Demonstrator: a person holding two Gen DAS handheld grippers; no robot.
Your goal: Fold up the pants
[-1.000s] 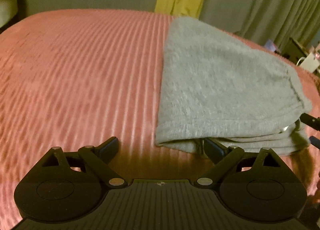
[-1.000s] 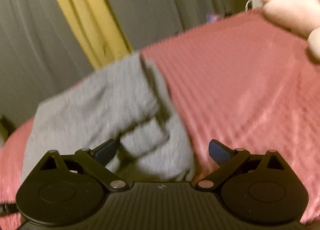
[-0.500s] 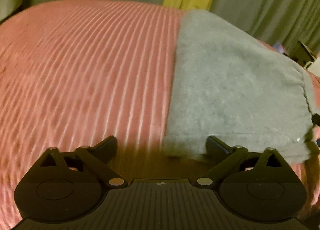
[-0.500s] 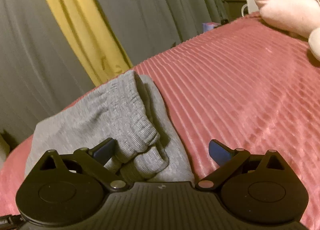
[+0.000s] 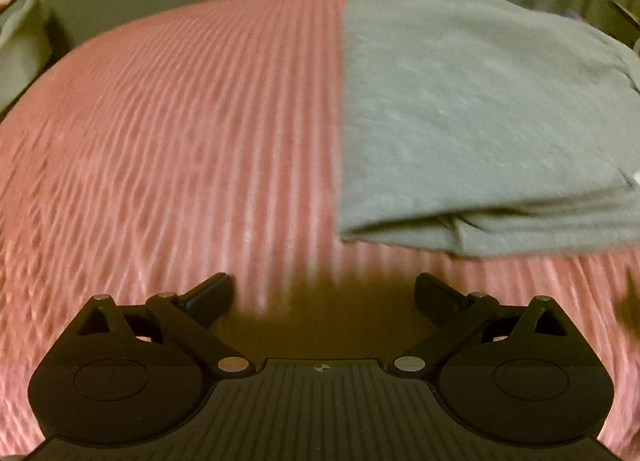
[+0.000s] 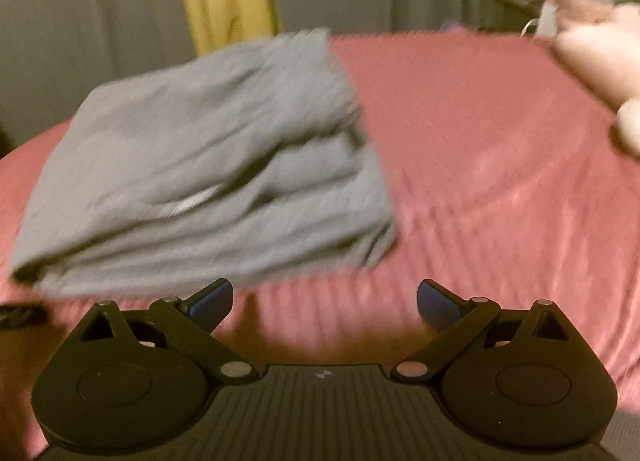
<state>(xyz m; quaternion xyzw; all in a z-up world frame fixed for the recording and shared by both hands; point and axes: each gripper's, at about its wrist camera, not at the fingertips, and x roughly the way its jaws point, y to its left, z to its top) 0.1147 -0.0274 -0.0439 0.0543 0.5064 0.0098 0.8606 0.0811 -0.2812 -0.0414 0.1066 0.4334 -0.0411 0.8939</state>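
Left wrist view: grey pants (image 5: pixel 460 101) folded in stacked layers, both grippers wide, empty

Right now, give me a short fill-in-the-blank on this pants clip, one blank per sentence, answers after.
1. The folded pants are ____ in colour.
2. They lie on a ribbed ____ bedspread.
3. The left gripper has its jaws ____, nothing between them.
4. The right gripper holds ____.

Answers: grey; pink; open; nothing
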